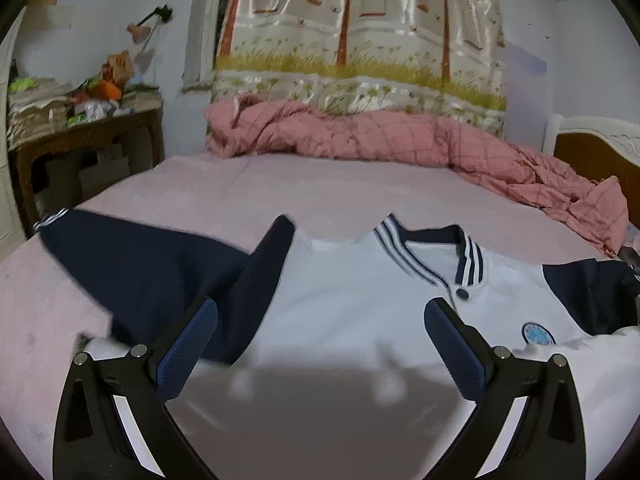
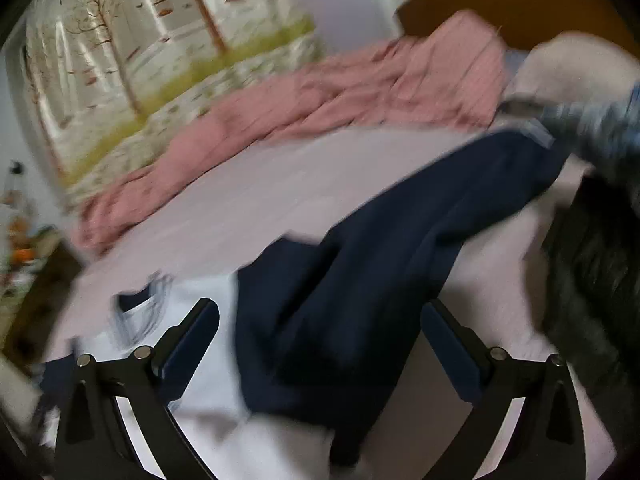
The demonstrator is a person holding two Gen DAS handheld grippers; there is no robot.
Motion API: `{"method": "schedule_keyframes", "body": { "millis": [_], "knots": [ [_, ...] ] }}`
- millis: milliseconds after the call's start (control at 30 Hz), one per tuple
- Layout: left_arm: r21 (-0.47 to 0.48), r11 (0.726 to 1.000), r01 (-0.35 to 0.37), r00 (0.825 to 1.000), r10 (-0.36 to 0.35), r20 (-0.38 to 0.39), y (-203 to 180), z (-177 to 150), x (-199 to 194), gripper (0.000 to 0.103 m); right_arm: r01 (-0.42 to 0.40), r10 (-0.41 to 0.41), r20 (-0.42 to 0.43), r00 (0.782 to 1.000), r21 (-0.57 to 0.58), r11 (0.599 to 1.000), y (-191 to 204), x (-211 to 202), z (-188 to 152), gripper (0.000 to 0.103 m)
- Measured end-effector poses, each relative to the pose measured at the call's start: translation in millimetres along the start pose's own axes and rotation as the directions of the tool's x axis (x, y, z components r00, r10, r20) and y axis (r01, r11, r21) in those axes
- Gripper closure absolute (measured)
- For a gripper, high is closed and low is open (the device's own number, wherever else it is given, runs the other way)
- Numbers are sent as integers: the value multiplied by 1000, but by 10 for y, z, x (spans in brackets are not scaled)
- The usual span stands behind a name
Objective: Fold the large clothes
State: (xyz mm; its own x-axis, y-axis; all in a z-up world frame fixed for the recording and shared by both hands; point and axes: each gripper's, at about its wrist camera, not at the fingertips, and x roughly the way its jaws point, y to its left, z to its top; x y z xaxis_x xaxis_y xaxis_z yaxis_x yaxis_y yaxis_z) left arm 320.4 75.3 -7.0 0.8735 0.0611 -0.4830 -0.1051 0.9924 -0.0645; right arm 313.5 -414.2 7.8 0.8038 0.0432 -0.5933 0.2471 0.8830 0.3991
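Left wrist view: the white jersey jacket with navy sleeves and striped collar [image 1: 352,304] is spread front-up across the lower frame on the pale pink bed sheet [image 1: 320,184], presumably flattened for folding; the left gripper [image 1: 320,320] is held spread above the chest, pinching nothing; right wrist view, blurred: the right gripper [image 2: 320,320] is likewise spread over the navy sleeve [image 2: 400,248], probably positioned for a sleeve fold.

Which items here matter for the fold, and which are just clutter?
Job:
white jacket with navy sleeves
left gripper, open
right gripper, open

Lying about:
pink quilt
tree-print curtain
cluttered side table
headboard
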Motion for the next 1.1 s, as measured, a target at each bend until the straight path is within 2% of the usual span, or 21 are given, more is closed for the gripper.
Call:
{"method": "schedule_keyframes", "body": {
  "millis": [100, 167, 233, 300, 367, 433, 467, 533, 567, 600, 633, 667, 700, 733, 767, 800, 867, 933, 1000, 1067, 1100],
  "knots": [
    [-10, 1000, -17, 1000, 17, -15, 212, -106, -381, 0, 3, -1, 31, 1000, -64, 998, 21, -306, -322, 1],
    [26, 998, -65, 997, 66, -36, 373, -209, -569, 0, 21, -19, 17, 1000, -147, 989, 52, -466, -566, 1],
    [26, 994, -103, 990, 104, -90, 589, -305, -654, 0, 32, -35, -15, 999, -189, 982, -11, -562, -746, 1],
    [-1, 992, -126, 978, 124, -170, 821, -403, -651, 0, 28, -36, -53, 998, -159, 987, -164, -573, -842, 1],
    [-26, 994, -105, 961, 95, -258, 1010, -533, -568, 0, -27, 10, -146, 989, -119, 993, -313, -445, -889, 1],
    [-69, 995, -71, 933, 42, -357, 1141, -695, -430, 0, -110, 84, -234, 969, -102, 989, -368, -301, -964, 1],
    [-112, 993, -42, 923, -4, -384, 1199, -773, -379, 0, -116, 85, -225, 971, -129, 985, -346, -307, -994, 1],
    [-161, 987, 5, 933, -62, -355, 1266, -820, -381, 2, -191, 150, -253, 956, -149, 970, -270, -314, -1040, 17],
    [-173, 984, 33, 933, -92, -348, 1279, -825, -389, 19, -235, 190, -268, 945, -146, 961, -241, -307, -1071, 58],
    [-171, 985, 33, 934, -91, -345, 1279, -826, -420, 37, -310, 263, -304, 916, -119, 943, -205, -288, -1125, 88],
    [-164, 986, 43, 938, -96, -333, 1263, -821, -474, 83, -311, 263, -305, 916, -120, 943, -167, -289, -1156, 88],
    [-159, 986, 57, 941, -107, -322, 1258, -815, -543, 94, -287, 238, -282, 929, -149, 946, -117, -331, -1178, 90],
    [-156, 986, 57, 943, -104, -316, 1282, -806, -622, 94, -259, 211, -243, 947, -184, 948, -74, -430, -1189, 96],
    [-163, 985, 61, 944, -110, -311, 1318, -797, -699, 95, -218, 179, -199, 964, -199, 955, -69, -539, -1189, 96],
    [-182, 980, 75, 947, -128, -294, 1376, -785, -797, 96, -206, 173, -176, 969, -195, 959, -80, -620, -1180, 97],
    [-197, 977, 86, 953, -138, -270, 1438, -770, -907, 96, -222, 197, -164, 967, -152, 963, -140, -736, -1164, 97],
    [-247, 963, 108, 950, -173, -258, 1558, -738, -1053, 96, -243, 224, -167, 960, -107, 964, -216, -897, -1148, 97],
    [-273, 955, 118, 951, -187, -246, 1625, -734, -1185, 96, -218, 196, -154, 968, -142, 965, -182, -1064, -1179, 97],
    [-213, 973, 92, 960, -144, -239, 1583, -774, -1297, 95, -207, 180, -156, 971, -177, 962, -147, -1209, -1210, 97],
    [-138, 990, 41, 962, -76, -263, 1459, -866, -1293, 95, -208, 176, -167, 970, -198, 958, -139, -1309, -1247, 97],
    [-76, 997, 12, 963, -32, -267, 1360, -912, -1259, 93, -187, 148, -180, 972, -222, 957, -118, -1302, -1283, 96]
  ]
}}
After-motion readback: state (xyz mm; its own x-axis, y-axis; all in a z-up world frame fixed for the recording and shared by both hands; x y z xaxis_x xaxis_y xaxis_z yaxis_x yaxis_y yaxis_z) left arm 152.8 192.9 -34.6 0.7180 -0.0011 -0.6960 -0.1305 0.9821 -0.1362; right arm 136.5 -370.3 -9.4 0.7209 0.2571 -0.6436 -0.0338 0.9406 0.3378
